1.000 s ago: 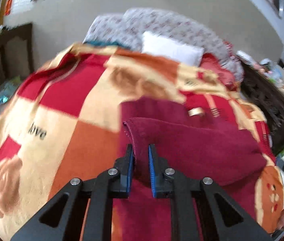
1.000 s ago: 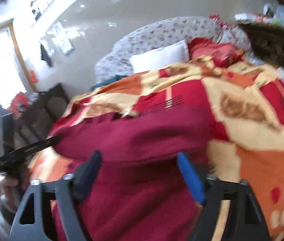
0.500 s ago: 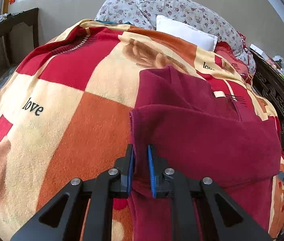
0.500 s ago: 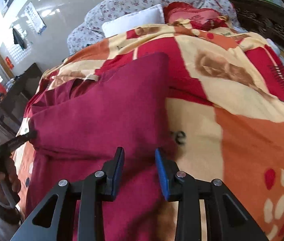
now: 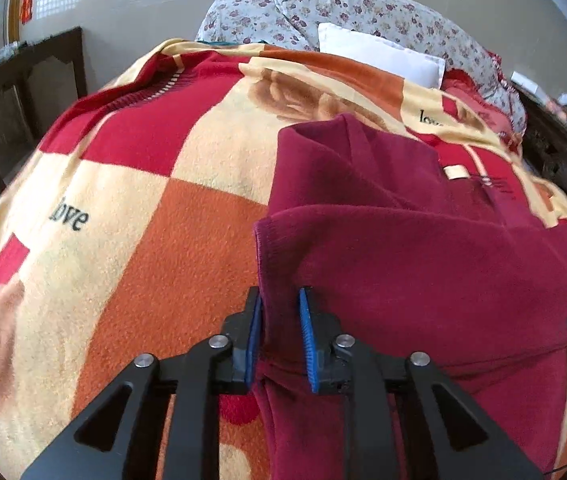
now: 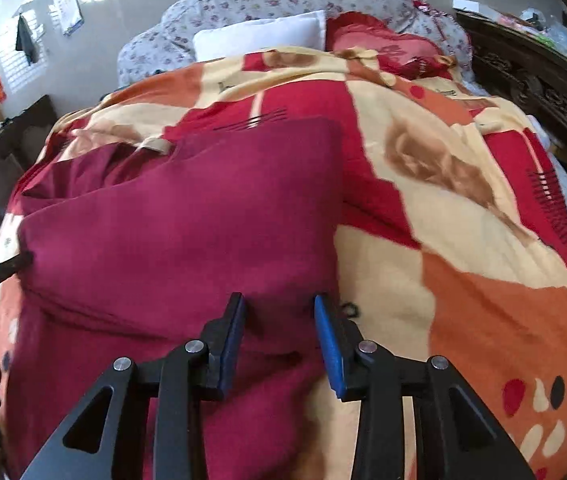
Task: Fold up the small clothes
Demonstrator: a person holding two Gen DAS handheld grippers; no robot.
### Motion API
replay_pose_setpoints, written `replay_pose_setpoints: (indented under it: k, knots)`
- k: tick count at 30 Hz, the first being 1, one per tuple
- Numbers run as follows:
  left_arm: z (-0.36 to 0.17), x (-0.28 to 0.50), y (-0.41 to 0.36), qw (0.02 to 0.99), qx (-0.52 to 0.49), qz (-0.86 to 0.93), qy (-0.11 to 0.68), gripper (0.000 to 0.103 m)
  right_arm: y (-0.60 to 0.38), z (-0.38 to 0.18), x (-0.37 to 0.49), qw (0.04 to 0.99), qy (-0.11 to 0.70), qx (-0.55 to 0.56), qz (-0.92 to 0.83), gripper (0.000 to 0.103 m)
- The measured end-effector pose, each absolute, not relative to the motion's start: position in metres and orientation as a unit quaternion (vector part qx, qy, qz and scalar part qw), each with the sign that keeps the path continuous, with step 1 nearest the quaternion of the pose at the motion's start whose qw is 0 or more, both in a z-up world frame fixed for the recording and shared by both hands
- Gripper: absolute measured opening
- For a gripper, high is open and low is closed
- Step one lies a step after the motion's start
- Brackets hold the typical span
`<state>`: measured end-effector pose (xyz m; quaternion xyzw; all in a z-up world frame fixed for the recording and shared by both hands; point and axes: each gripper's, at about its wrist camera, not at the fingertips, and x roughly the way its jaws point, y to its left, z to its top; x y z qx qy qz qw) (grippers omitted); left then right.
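Maroon garment (image 5: 423,264) lies on the patchwork fleece blanket (image 5: 131,208) of the bed, its near part folded over onto the rest. In the left wrist view it fills the 3 o'clock half of the frame, a small tan label (image 5: 454,172) showing at about 1 o'clock.

Left gripper (image 5: 279,334): blue pads a narrow gap apart, jaws have just been opening. The folded left edge of the garment runs between them; the left pad (image 5: 253,336) touches the cloth, the right pad stands a sliver clear. Grip looks loosened, not clamped.

Right gripper (image 6: 279,340): fingers moderately apart, having just opened slightly. The garment's right edge sits between them without being pinched; right pad (image 6: 329,346) over the cloth's border with the blanket.

White pillow (image 6: 259,34) at 12 o'clock, well apart from the garment.
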<state>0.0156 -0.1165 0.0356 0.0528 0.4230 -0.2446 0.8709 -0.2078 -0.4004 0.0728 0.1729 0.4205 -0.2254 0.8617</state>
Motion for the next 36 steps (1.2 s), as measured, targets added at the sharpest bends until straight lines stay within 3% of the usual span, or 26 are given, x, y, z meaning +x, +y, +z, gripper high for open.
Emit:
replay_pose_setpoints:
  k: [4, 6, 8, 13, 16, 17, 18, 19, 24, 29, 31, 33, 35, 36]
  knots:
    - [0.039, 0.013, -0.117, 0.874, 0.067, -0.241, 0.417, 0.031, -0.395, 0.092, -0.225, 0.868, 0.405, 0.169, -0.232, 0.041]
    - [0.039, 0.011, -0.112, 0.872, 0.053, -0.243, 0.421, 0.039, -0.390, 0.095, -0.229, 0.871, 0.405, 0.169, -0.221, 0.049]
    - [0.038, 0.010, -0.106, 0.869, 0.045, -0.245, 0.428, 0.042, -0.391, 0.091, -0.233, 0.868, 0.407, 0.191, -0.212, 0.066]
    - [0.040, -0.007, -0.089, 0.866, 0.047, -0.254, 0.429, 0.053, -0.402, 0.069, -0.260, 0.852, 0.403, 0.272, -0.192, 0.067]
    - [0.035, -0.020, -0.084, 0.861, 0.057, -0.257, 0.436, 0.054, -0.402, 0.048, -0.259, 0.845, 0.410, 0.299, -0.167, 0.067]
    - [0.033, -0.023, -0.083, 0.858, 0.058, -0.260, 0.440, 0.054, -0.399, 0.045, -0.256, 0.851, 0.407, 0.291, -0.158, 0.061]
    - [0.030, -0.029, -0.081, 0.854, 0.060, -0.262, 0.445, 0.054, -0.393, 0.042, -0.251, 0.856, 0.417, 0.270, -0.146, 0.047]
    - [0.028, -0.033, -0.080, 0.853, 0.064, -0.261, 0.448, 0.054, -0.389, 0.039, -0.246, 0.852, 0.432, 0.256, -0.144, 0.007]
    - [0.021, -0.053, -0.063, 0.856, 0.068, -0.247, 0.448, 0.058, -0.379, 0.050, -0.253, 0.862, 0.436, 0.179, -0.184, 0.007]
    - [0.018, -0.071, -0.058, 0.859, 0.084, -0.236, 0.446, 0.059, -0.379, 0.046, -0.253, 0.853, 0.441, 0.196, -0.198, 0.007]
    - [0.019, -0.077, -0.055, 0.859, 0.084, -0.236, 0.447, 0.063, -0.373, 0.057, -0.262, 0.856, 0.434, 0.200, -0.198, 0.009]
    - [0.020, -0.083, -0.051, 0.858, 0.085, -0.235, 0.449, 0.063, -0.367, 0.068, -0.273, 0.856, 0.429, 0.210, -0.195, 0.020]
    - [0.021, -0.090, -0.047, 0.859, 0.087, -0.234, 0.447, 0.063, -0.359, 0.073, -0.289, 0.856, 0.428, 0.231, -0.174, 0.059]
    - [0.022, -0.091, -0.047, 0.860, 0.088, -0.233, 0.446, 0.063, -0.354, 0.075, -0.301, 0.854, 0.432, 0.236, -0.167, 0.065]
